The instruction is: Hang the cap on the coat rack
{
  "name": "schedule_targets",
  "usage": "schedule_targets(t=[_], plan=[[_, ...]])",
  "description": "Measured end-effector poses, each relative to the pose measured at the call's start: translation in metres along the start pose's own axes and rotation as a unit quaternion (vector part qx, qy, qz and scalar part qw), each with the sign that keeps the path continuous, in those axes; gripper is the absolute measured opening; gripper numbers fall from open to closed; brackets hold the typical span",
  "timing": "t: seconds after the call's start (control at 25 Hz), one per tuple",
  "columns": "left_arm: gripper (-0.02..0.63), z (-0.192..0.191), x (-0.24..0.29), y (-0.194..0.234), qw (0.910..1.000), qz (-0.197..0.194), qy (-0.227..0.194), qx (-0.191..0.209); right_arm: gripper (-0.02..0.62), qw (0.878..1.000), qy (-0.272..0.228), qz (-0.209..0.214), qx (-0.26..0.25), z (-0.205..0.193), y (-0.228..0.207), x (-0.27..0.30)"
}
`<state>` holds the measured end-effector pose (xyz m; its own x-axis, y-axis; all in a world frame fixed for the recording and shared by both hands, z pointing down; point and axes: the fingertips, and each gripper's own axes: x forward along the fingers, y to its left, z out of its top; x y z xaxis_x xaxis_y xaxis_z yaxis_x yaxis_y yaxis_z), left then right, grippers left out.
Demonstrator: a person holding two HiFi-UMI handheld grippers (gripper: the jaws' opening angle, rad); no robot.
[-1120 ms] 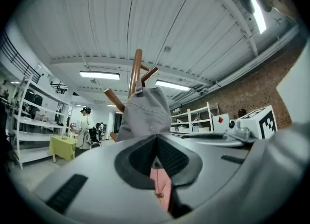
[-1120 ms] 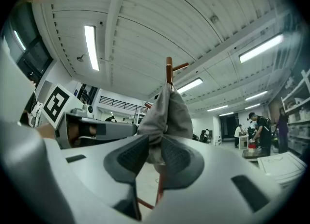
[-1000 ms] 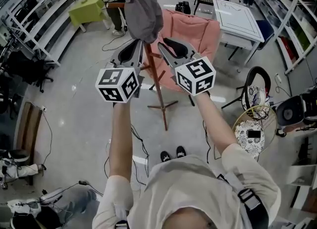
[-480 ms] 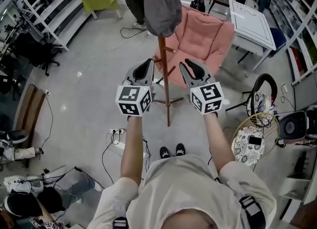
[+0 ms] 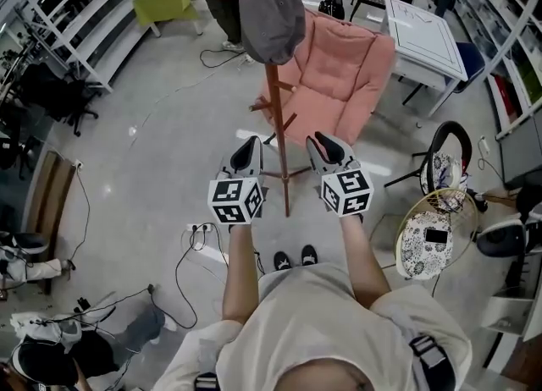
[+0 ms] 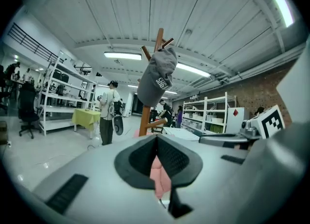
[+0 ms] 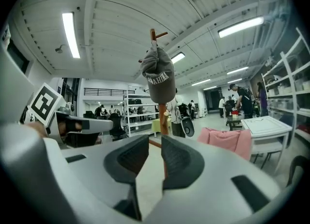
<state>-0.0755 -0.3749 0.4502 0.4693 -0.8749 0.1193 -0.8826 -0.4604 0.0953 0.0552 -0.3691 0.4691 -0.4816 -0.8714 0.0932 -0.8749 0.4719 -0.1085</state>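
**Cap on the rack, both claws empty and well short of it**

We see the cap (image 5: 271,10) hanging from the top of the coat rack (image 5: 279,127), its length drooping down along the pole, well above and ahead of us. Our left claw (image 5: 251,142) is closed tip to tip on nothing; our right claw (image 5: 321,139) shows a narrow gap and is also empty. The pole stands between the two, neither clearly nearer, so we judge the hanging done.
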Motion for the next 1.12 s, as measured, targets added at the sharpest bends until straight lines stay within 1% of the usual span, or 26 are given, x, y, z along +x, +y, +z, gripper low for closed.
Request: schedule_targets(t=[0.12, 0.28, 0.48, 0.52, 0.64, 0.72, 0.8, 0.88, 1.0, 1.12], plan=[[0.006, -0.013, -0.004, -0.003, 0.9999, -0.003, 0.013, 0.003, 0.083, 1.0, 0.007, -0.001, 0.003, -0.008, 0.001, -0.003], [0.006, -0.02, -0.008, -0.004, 0.9998, -0.007, 0.017, 0.003, 0.08, 1.0, 0.008, -0.003, 0.003, -0.011, 0.003, -0.007], [0.006, -0.027, -0.012, -0.003, 0.9996, -0.013, 0.025, -0.011, 0.051, 1.0, 0.008, -0.005, 0.001, -0.014, 0.006, -0.018], [0.006, -0.027, -0.013, -0.003, 0.9996, -0.012, 0.025, -0.009, 0.037, 1.0, 0.009, -0.007, 0.003, -0.016, 0.005, -0.019], [0.007, -0.025, -0.012, -0.006, 0.9996, -0.016, 0.022, -0.002, 0.022, 1.0, 0.01, -0.012, 0.007, -0.021, 0.004, -0.02], [0.006, -0.025, -0.012, -0.009, 0.9995, -0.022, 0.021, -0.006, 0.014, 1.0, 0.009, -0.008, 0.008, -0.02, 0.008, -0.019], [0.006, -0.027, -0.013, -0.01, 0.9991, -0.028, 0.022, -0.022, 0.008, 1.0, 0.006, 0.0, 0.012, -0.018, 0.013, -0.017], [0.006, -0.028, -0.014, -0.01, 0.9988, -0.03, 0.023, -0.031, 0.005, 1.0, 0.003, 0.006, 0.014, -0.015, 0.017, -0.016], [0.006, -0.029, -0.013, -0.011, 0.9989, -0.029, 0.023, -0.029, 0.003, 1.0, 0.002, 0.01, 0.019, -0.015, 0.019, -0.015], [0.006, -0.03, -0.014, -0.012, 0.999, -0.028, 0.024, -0.024, 0.003, 1.0, 0.011, 0.015, 0.016, -0.02, 0.022, -0.014]])
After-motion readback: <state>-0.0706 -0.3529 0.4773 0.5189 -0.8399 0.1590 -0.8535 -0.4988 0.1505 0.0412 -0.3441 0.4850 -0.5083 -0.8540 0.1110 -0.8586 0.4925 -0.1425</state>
